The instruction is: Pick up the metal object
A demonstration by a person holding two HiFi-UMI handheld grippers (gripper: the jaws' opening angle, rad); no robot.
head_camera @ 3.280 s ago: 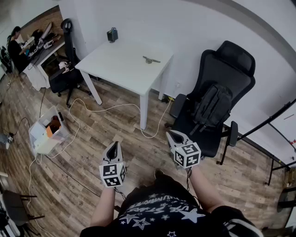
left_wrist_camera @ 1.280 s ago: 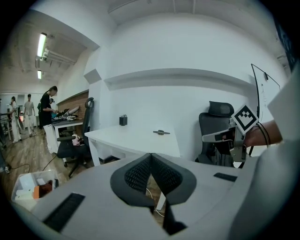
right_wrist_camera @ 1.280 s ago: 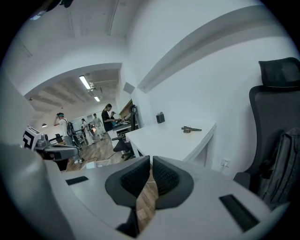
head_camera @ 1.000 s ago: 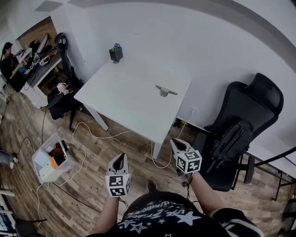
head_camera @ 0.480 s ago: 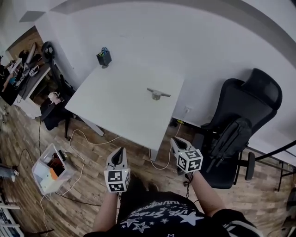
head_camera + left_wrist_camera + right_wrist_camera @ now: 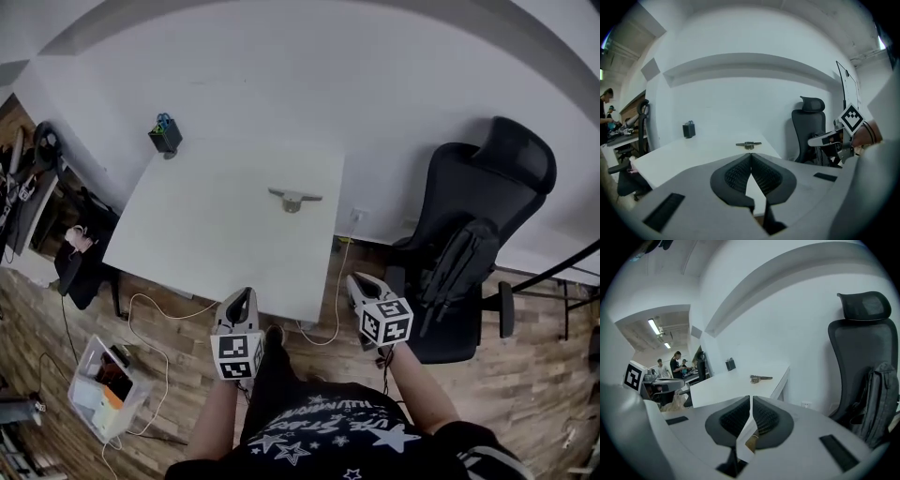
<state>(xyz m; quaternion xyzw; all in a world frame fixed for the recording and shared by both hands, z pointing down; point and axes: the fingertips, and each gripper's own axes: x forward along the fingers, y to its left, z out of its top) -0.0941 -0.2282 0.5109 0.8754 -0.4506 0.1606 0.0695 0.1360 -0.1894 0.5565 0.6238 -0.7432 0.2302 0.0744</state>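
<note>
Before the table (image 6: 206,225), left gripper (image 6: 242,294) and right gripper (image 6: 352,279) hover closed

Table (image 6: 206,234): before the person, far edge at the wall.
Metal object (image 6: 293,198): on the table, far right part.
Container (image 6: 165,137): on the table's far left corner, well apart from the metal object.
Chair (image 6: 492,178): right of the table.
Backpack (image 6: 457,258): on the chair, leaning against its backrest.
Box (image 6: 105,389): on the floor, left of the person.
Left gripper (image 6: 244,294), right gripper (image 6: 355,279): side by side by the table's near edge, well apart from the metal object.
</note>
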